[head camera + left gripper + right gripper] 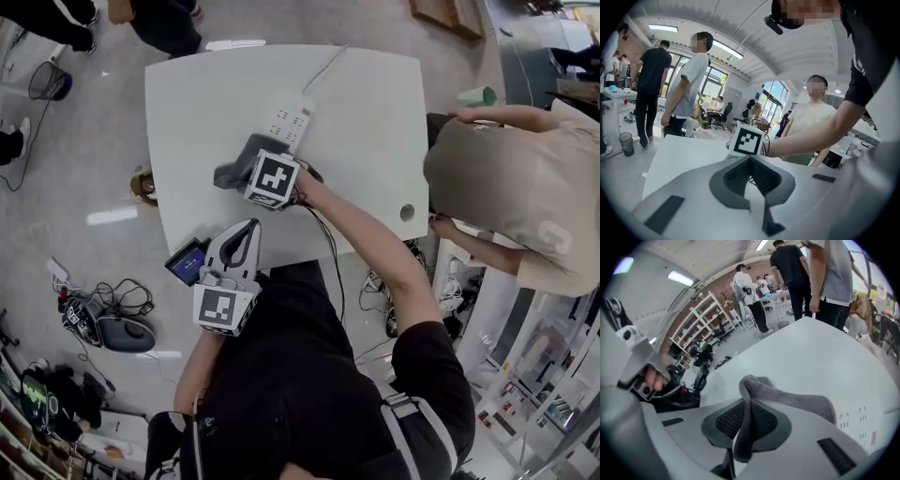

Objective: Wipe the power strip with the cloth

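Note:
A white power strip [290, 121] lies at the middle of the white table [216, 94], its cord running to the far edge. A grey cloth [239, 165] lies bunched just in front of the strip's near end. My right gripper [258, 167] is shut on that cloth [787, 400], and a fold of it hangs between the jaws [749, 404]. The strip's sockets [855, 423] show low on the right, beside the cloth. My left gripper [248, 230] hovers over the table's front edge, shut [750, 160] and holding nothing, pointing towards the right gripper's marker cube [746, 139].
A person in a beige shirt [506, 178] leans at the table's right side. A dark blue device [186, 261] sits off the front left corner. A round cable hole [406, 212] is near the right edge. Cables and gear [103, 314] lie on the floor at left.

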{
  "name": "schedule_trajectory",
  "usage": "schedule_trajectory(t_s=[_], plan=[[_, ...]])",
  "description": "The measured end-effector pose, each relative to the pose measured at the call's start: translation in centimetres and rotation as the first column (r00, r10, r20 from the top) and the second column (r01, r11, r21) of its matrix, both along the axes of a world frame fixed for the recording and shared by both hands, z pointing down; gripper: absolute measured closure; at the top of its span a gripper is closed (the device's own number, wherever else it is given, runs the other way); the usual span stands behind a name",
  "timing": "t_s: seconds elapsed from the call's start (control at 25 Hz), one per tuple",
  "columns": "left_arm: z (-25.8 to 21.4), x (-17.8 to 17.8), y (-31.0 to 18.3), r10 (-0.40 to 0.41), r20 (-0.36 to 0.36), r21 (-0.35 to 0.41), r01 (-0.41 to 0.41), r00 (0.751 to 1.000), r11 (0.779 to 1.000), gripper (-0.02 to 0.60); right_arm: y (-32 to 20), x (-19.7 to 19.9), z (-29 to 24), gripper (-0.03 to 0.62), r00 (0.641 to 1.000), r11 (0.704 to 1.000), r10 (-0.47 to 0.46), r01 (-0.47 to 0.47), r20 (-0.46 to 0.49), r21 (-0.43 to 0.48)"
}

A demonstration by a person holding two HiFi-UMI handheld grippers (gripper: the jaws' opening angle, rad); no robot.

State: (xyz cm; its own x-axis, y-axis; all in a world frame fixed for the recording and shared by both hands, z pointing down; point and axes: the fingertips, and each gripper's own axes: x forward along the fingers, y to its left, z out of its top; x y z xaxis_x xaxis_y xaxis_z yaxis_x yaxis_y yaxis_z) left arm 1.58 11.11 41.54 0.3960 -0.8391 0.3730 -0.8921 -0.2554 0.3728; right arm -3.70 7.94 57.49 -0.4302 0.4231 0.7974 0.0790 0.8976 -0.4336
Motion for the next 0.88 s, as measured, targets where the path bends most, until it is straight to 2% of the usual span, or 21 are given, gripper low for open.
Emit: schedule_trajectory(t_s=[0.08,0.12,0.16,0.24,0.28,0.32,0.36,0.4,0.44,0.52,0.56,0.64,0.76,0.8,0.88], plan=[[-0.3,0.3,0.1,0.002,0.006,0.008,-0.002,1.0,1.0,0.549,-2.2,0.7,-3.2,0.549,0.987,0.988,0.116,-0.104,0.108,-0.115],[-0.3,0.3,0.1,0.002,0.009,0.01,-0.002,1.0,1.0,0.548,-4.9,1.1,-5.4,0.549,0.961,0.964,0.222,-0.192,0.166,-0.182],[-0.2,0.2,0.0,0.001,0.01,0.01,-0.001,1.0,1.0,0.549,-8.4,1.5,-7.4,0.549,0.915,0.923,0.346,-0.292,0.209,-0.251],[0.1,0.0,-0.2,-0.002,0.009,0.001,0.002,1.0,1.0,0.548,-15.5,2.8,-8.5,0.549,0.798,0.805,0.566,-0.479,0.208,-0.35],[0.2,-0.1,-0.2,-0.002,0.009,-0.004,0.002,1.0,1.0,0.549,-18.5,3.9,-7.3,0.549,0.752,0.757,0.636,-0.564,0.174,-0.329],[0.2,0.0,-0.1,0.0,0.012,-0.007,0.0,1.0,1.0,0.549,-21.2,5.4,-5.6,0.549,0.723,0.731,0.677,-0.636,0.139,-0.247],[0.1,0.1,-0.1,0.002,0.017,-0.009,-0.002,1.0,1.0,0.549,-23.3,6.9,-3.7,0.549,0.714,0.723,0.691,-0.681,0.111,-0.12],[0.0,0.2,-0.1,0.004,0.022,-0.01,-0.003,1.0,1.0,0.549,-24.7,8.2,-2.2,0.549,0.725,0.726,0.683,-0.687,0.09,0.019],[0.0,0.4,-0.1,0.004,0.025,-0.012,-0.003,1.0,1.0,0.549,-25.5,9.0,-1.2,0.549,0.753,0.74,0.654,-0.657,0.072,0.146],[-0.1,0.7,-0.4,0.002,0.028,-0.018,-0.002,1.0,1.0,0.548,-25.5,9.1,-0.4,0.549,0.84,0.775,0.541,-0.519,0.046,0.36],[-0.1,1.0,-0.5,0.002,0.03,-0.02,-0.002,1.0,1.0,0.549,-25.2,8.8,-0.4,0.549,0.884,0.78,0.466,-0.43,0.035,0.455],[-0.2,1.6,-0.8,0.009,0.035,-0.018,-0.008,0.999,1.0,0.549,-23.9,8.3,-0.4,0.549,0.948,0.75,0.319,-0.257,0.008,0.61],[0.1,1.9,-1.2,0.019,0.034,-0.016,-0.018,0.999,1.0,0.549,-20.4,7.5,-0.1,0.549,0.989,0.692,0.143,-0.075,-0.035,0.718],[0.2,1.8,-1.3,0.02,0.032,-0.017,-0.019,0.999,1.0,0.549,-19.0,7.2,0.0,0.549,0.994,0.689,0.105,-0.047,-0.036,0.723],[0.2,1.7,-1.3,0.022,0.029,-0.016,-0.022,0.999,1.0,0.549,-16.0,6.6,0.1,0.549,0.998,0.707,0.061,-0.03,-0.019,0.706]])
